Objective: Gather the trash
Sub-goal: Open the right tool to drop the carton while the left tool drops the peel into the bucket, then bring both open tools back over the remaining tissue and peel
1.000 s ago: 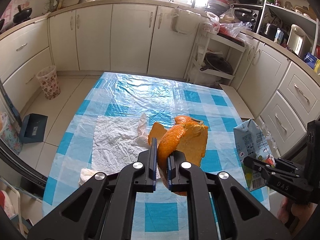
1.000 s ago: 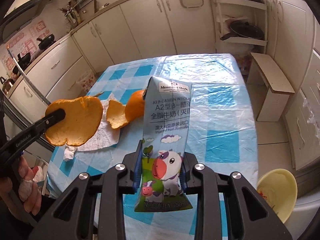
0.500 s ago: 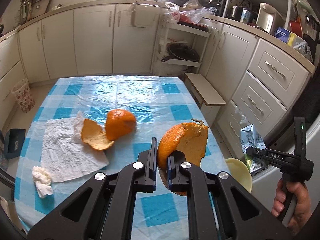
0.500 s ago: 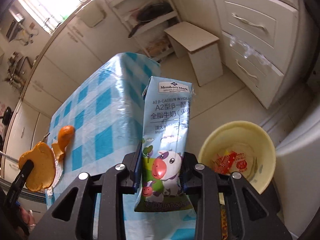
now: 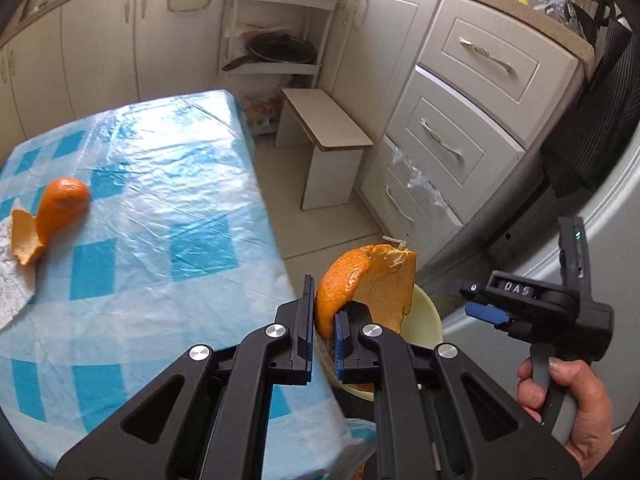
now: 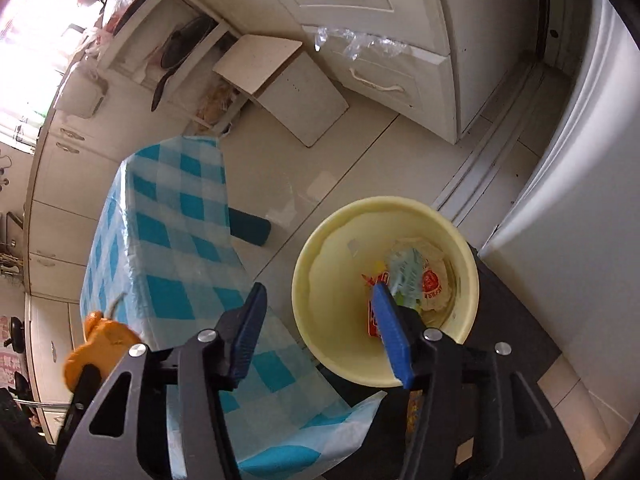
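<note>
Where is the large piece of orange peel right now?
In the left wrist view, the large curved orange peel sits pinched in the left claw, above the pale yellow plastic bin beside the table.

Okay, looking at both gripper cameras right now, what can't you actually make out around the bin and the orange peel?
- Yellow bin contents, right wrist view: motion blur and a right gripper finger mask the carton and wrappers.
- Bin, left wrist view: mostly behind the orange peel and left gripper.
- Orange peel, right wrist view: blurred, partly behind the gripper body.
- Peel pieces on the table, left wrist view: small, near the edge.
</note>
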{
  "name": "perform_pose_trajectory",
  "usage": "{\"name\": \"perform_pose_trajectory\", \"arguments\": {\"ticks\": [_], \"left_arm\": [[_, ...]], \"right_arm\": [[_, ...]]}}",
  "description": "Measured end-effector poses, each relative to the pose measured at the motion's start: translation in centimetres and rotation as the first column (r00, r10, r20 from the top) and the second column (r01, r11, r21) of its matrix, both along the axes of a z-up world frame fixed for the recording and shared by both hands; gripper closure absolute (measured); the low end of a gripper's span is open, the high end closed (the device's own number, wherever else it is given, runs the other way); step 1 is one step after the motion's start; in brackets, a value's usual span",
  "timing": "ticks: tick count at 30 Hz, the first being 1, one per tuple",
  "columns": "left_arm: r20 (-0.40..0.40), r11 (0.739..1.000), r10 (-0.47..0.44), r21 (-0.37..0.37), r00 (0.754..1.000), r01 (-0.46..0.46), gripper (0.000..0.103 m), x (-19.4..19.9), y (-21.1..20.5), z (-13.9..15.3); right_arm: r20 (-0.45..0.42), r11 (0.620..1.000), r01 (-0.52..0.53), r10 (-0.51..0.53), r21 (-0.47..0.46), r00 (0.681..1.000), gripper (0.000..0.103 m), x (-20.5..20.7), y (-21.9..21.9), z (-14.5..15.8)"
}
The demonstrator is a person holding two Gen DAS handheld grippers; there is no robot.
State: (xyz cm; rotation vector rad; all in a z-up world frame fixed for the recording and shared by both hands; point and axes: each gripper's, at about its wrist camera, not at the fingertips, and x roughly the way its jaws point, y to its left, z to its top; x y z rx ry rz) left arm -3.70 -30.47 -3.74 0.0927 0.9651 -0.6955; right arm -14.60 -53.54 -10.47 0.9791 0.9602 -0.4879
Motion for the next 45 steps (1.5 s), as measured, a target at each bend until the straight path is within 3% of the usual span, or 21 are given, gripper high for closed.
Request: {"name": "perform_pose_trajectory", "arguments": {"ticks": [5,7,11,14,18,23,28,32,36,39,45], "left_arm": [[-0.055,0.998,-0.038,0.044,0.998,0.040,0.095,-1.6,-4.5,-3.2],[-0.104,0.993,-0.091,0.067,0.990,0.098,0.095,-2.1,-6.7,-4.8],[-0.215,0.981,-0.142,0.103,0.966,0.167,0.080,-3.0,-9.2,-8.5],[-0.239,0.978,-0.131,0.130,0.962,0.166,0.078,-3.2,-9.3,-9.6],[-0.188,0.986,-0.117,0.093,0.975,0.136,0.065,-2.8,-7.5,-7.3],[-0.153,0.993,-0.113,0.025,0.982,0.118,0.059,-1.3,-4.8,-3.6],[-0.096,0.997,-0.069,0.021,0.993,0.071,0.056,-0.7,-1.1,-0.1],[0.015,0.999,0.012,0.039,1.000,-0.012,0.042,0.0,3.1,3.9],[0.141,0.989,0.131,0.049,0.981,-0.139,0.028,0.9,8.5,6.9],[0.201,0.974,0.205,0.059,0.958,-0.220,0.026,1.7,12.6,8.0],[0.162,0.924,0.367,0.048,0.916,-0.379,0.025,5.1,21.8,7.7]], "right_arm": [[0.140,0.998,0.022,-0.014,-0.060,0.990,0.043,-0.5,0.1,3.8],[0.200,0.995,0.014,0.005,-0.096,0.980,0.040,-0.6,0.6,5.6],[0.272,0.982,0.015,0.038,-0.190,0.962,0.035,-0.3,1.4,8.5],[0.294,0.981,0.017,0.042,-0.195,0.955,0.035,-0.1,1.5,9.1],[0.321,0.987,0.023,0.031,-0.162,0.947,0.035,0.5,1.4,9.5],[0.354,0.988,-0.003,0.058,-0.154,0.934,0.035,1.5,2.7,10.7],[0.372,0.986,-0.036,0.095,-0.162,0.923,0.034,2.7,4.5,11.5],[0.384,0.984,-0.056,0.117,-0.167,0.916,0.031,3.7,6.0,12.2],[0.381,0.970,-0.109,0.186,-0.216,0.905,0.027,5.3,9.0,13.1],[0.362,0.949,-0.165,0.258,-0.270,0.895,0.026,6.9,11.8,13.5],[0.315,0.899,-0.252,0.370,-0.357,0.874,0.024,9.7,17.0,13.5]]}}
